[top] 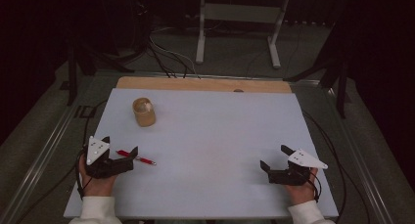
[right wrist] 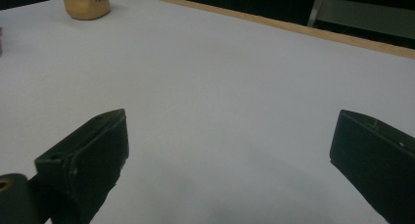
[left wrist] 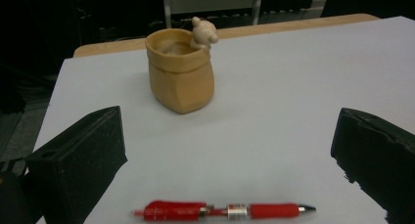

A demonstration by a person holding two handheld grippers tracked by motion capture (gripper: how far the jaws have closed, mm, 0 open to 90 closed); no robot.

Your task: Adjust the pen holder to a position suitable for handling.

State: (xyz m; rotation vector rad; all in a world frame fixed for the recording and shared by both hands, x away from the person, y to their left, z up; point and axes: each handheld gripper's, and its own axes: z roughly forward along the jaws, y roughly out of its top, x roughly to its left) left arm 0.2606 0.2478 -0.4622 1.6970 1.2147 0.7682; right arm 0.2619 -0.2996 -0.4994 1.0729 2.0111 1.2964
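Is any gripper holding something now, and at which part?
Nothing is held. Both the left gripper and right gripper are open; the red pen lies free between the left jaws.

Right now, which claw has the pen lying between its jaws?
The left claw: the red pen lies across the gap between its open jaws, tan pot beyond. The right claw faces bare table.

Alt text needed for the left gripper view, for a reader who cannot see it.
A red pen lies flat on the pale table between the wide-open black jaws of the left tool, tip pointing right. Farther off stands a tan, sack-shaped pot with a small bear figure on its rim.
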